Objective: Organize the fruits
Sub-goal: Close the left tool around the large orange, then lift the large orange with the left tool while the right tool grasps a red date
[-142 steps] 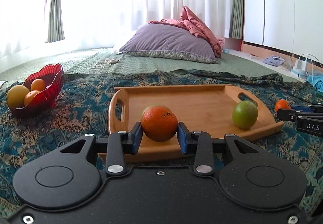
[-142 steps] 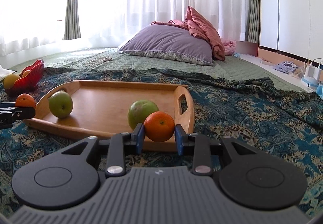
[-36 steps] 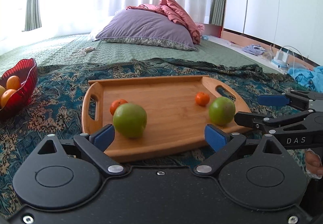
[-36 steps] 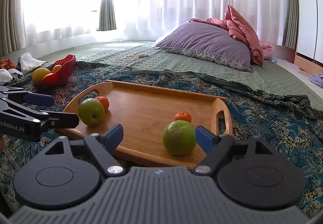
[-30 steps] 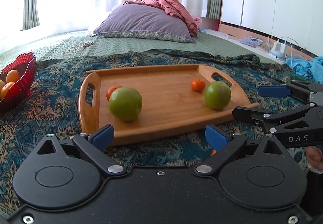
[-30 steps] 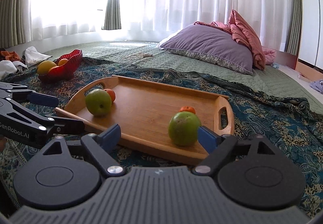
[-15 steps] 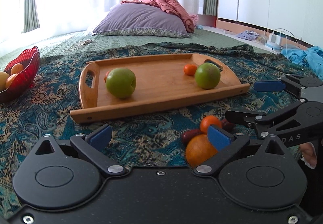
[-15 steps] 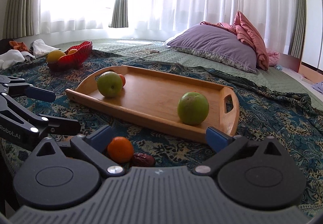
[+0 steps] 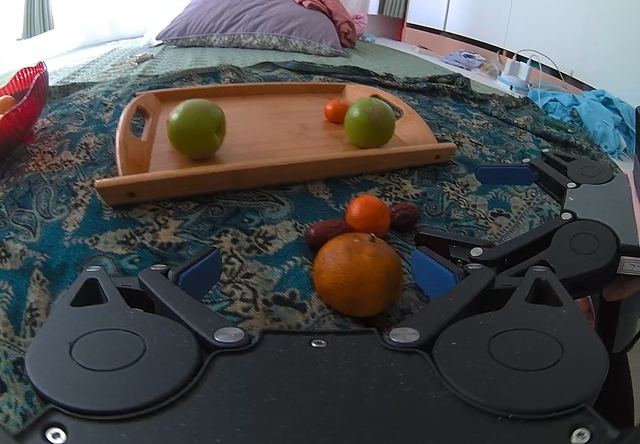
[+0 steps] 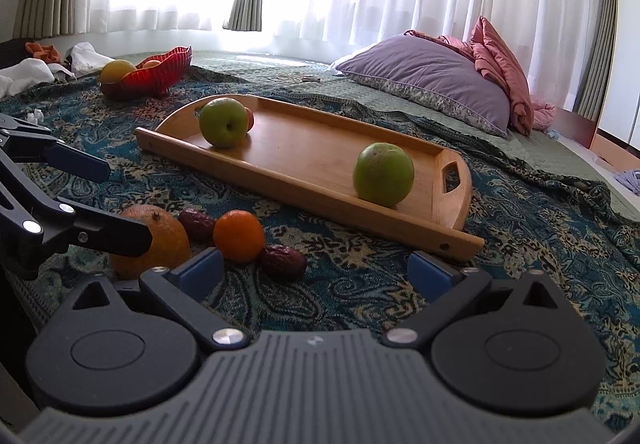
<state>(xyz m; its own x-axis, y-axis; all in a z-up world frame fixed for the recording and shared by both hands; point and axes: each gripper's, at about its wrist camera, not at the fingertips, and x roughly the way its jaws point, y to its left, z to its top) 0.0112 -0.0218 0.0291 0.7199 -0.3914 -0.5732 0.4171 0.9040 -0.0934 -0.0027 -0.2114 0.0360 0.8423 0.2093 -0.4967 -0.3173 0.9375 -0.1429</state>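
A wooden tray (image 9: 280,164) (image 10: 320,204) on the patterned blanket carries two green apples (image 9: 196,128) (image 9: 369,123) and a small mandarin (image 9: 336,111). In front of the tray lie a large orange (image 9: 358,274) (image 10: 160,240), a mandarin (image 9: 368,215) (image 10: 239,236) and two dark dates (image 9: 324,232) (image 10: 282,262). My left gripper (image 9: 316,272) (image 10: 100,200) is open, and the large orange sits between its jaws close to the right pad, untouched. My right gripper (image 10: 316,272) (image 9: 476,208) is open and empty, with the mandarin and a date just beyond its left fingertip.
A red glass bowl (image 10: 148,74) (image 9: 24,112) with fruit stands far left. A purple pillow (image 10: 424,80) and a pink quilt lie behind the tray. Blue clothes (image 9: 592,116) and a charger are at the right, and white cloths (image 10: 28,74) at the left.
Both grippers, earlier each shut on an orange, stand open and have drawn back from the tray and sunk. The loose orange, mandarin and dates have come into view in front of them.
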